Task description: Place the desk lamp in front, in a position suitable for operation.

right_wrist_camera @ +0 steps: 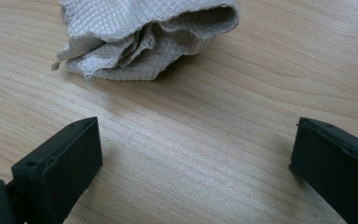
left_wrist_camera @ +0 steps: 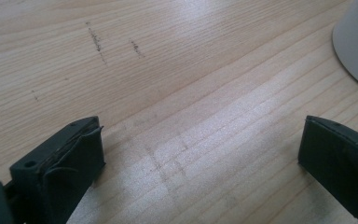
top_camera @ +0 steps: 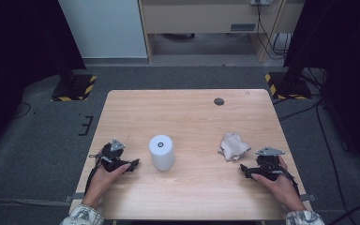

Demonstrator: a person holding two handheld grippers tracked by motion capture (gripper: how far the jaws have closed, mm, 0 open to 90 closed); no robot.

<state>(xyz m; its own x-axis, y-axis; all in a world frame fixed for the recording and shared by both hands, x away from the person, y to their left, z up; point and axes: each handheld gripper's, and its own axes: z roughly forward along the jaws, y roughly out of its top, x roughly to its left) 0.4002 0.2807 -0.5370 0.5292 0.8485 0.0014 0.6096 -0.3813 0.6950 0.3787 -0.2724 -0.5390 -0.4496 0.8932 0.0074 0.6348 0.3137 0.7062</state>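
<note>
Tissue point(right_wrist_camera: 149, 39) lies crumpled on the table point(top_camera: 192, 117), just ahead of the right gripper point(right_wrist_camera: 196, 154), whose jaws stand spread wide with nothing between them and bare wood below. In the high view the same wad point(top_camera: 233, 146) sits at the table's right side, just beside that gripper point(top_camera: 249, 171) and apart from it.

It looks like thin embossed paper, bunched into loose folds: very light, soft, and bound to crush flat under any squeeze. It should not slip, since the quilted surface gives the pads plenty to bite on, but it may tear if pulled hard, or slide away if nudged from one side. The best hold, I judge, is across the thick bunched middle or the nearest raised fold, with the jaws coming down on either side.

The left gripper point(left_wrist_camera: 200, 154) is likewise spread and empty, resting low at the table's left point(top_camera: 130, 165). Just to its right stands a white cylinder point(top_camera: 161, 152), upright, well apart from the tissue; it looks smooth, rigid and heavier, and would want a grip around its body.
</note>
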